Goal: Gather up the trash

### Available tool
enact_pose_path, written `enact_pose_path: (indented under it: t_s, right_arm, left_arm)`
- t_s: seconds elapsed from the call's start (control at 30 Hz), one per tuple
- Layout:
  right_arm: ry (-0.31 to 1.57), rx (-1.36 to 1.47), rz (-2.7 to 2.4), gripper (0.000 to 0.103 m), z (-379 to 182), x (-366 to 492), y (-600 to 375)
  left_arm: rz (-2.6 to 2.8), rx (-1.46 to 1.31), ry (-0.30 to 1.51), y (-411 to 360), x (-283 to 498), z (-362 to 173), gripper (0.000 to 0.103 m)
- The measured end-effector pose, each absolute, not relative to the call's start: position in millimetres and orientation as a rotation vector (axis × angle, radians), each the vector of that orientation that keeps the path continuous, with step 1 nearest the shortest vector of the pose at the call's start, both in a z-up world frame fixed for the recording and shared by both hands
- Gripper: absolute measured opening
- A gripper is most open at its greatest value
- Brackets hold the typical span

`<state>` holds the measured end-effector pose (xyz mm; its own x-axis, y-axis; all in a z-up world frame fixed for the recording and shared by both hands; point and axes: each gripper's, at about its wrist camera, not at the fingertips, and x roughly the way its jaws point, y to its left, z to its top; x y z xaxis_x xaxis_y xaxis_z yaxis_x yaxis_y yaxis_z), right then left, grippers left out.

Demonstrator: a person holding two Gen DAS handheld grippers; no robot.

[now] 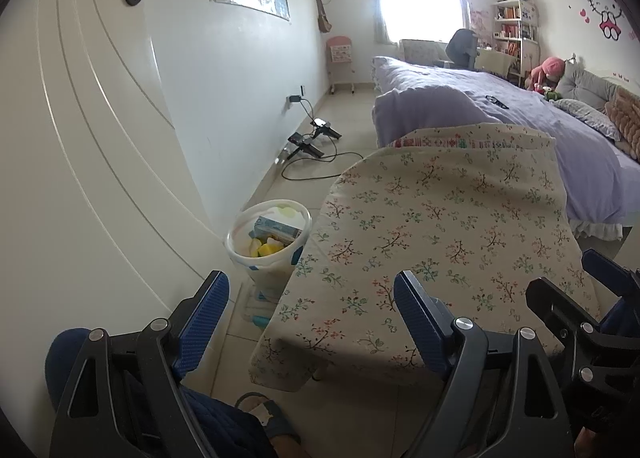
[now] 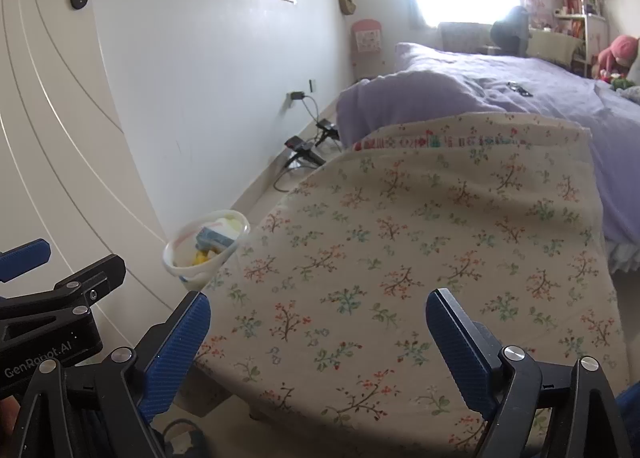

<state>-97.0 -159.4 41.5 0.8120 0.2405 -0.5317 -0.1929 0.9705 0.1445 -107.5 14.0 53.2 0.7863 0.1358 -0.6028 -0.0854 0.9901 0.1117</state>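
A small white trash bin point(image 1: 267, 242) stands on the floor between the white door and the table; it holds a blue carton and yellow scraps. It also shows in the right wrist view point(image 2: 205, 248). A table under a floral cloth point(image 1: 436, 242) fills the middle of both views point(image 2: 420, 266). My left gripper point(image 1: 312, 298) is open and empty, low over the table's near left corner. My right gripper point(image 2: 318, 318) is open and empty above the table's near edge; its fingers point(image 1: 600, 266) show at the right of the left wrist view.
A white door point(image 1: 80, 138) with a black handle is on the left. A bed with purple bedding point(image 1: 520, 110) lies beyond the table. Black chargers and cables point(image 1: 312, 142) lie on the floor by the wall. A shelf and chair stand at the far end by the window.
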Motion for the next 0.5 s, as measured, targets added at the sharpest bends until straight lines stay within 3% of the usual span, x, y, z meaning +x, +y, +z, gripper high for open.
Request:
enact_pose_path:
  t_s: [0.5]
  right_arm:
    - [0.586, 0.088, 0.226, 0.093, 39.3, -95.2, -158.9]
  left_arm:
    - [0.123, 0.082, 0.652, 15.9, -107.9, 53.4, 0.090]
